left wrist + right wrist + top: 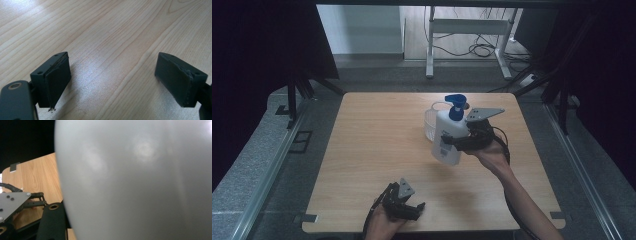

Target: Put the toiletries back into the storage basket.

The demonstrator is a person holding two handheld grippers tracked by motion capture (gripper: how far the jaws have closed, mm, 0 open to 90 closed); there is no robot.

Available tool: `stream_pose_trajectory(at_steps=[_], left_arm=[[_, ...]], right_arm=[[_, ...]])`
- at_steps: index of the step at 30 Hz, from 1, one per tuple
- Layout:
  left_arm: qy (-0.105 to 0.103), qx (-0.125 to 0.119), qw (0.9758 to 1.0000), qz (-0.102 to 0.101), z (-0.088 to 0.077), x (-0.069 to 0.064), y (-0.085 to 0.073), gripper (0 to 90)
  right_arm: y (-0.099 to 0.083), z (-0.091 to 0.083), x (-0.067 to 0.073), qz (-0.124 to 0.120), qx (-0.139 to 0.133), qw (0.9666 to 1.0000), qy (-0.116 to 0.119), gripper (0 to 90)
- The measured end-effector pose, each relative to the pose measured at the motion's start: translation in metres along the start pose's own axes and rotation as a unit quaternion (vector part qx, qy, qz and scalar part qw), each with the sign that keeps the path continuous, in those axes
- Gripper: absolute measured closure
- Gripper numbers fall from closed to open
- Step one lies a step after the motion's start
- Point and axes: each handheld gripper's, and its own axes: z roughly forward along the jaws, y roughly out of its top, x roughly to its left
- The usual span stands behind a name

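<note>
Bottle (447, 137) upright, blue pump (456, 104) topmost

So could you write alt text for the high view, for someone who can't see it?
A person's right gripper holds a white plastic spray bottle with a blue trigger top, tilted above a light wooden table, next to a small clear plastic cup. The left gripper rests open near the table's front edge, holding nothing.

Spray bottle (448, 136) stands before the clear cup (430, 125), right of table (377, 150) centre.
</note>
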Motion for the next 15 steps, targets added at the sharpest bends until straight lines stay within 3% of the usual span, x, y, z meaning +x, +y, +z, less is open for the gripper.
stream_pose_trajectory(at_steps=[15], left_arm=[[-0.001,-0.001,1.0000,-0.002,0.000,0.000,0.000,12.7]], right_arm=[[0.026,-0.006,-0.018,-0.006,-0.015,0.9999,-0.003,37.1]])
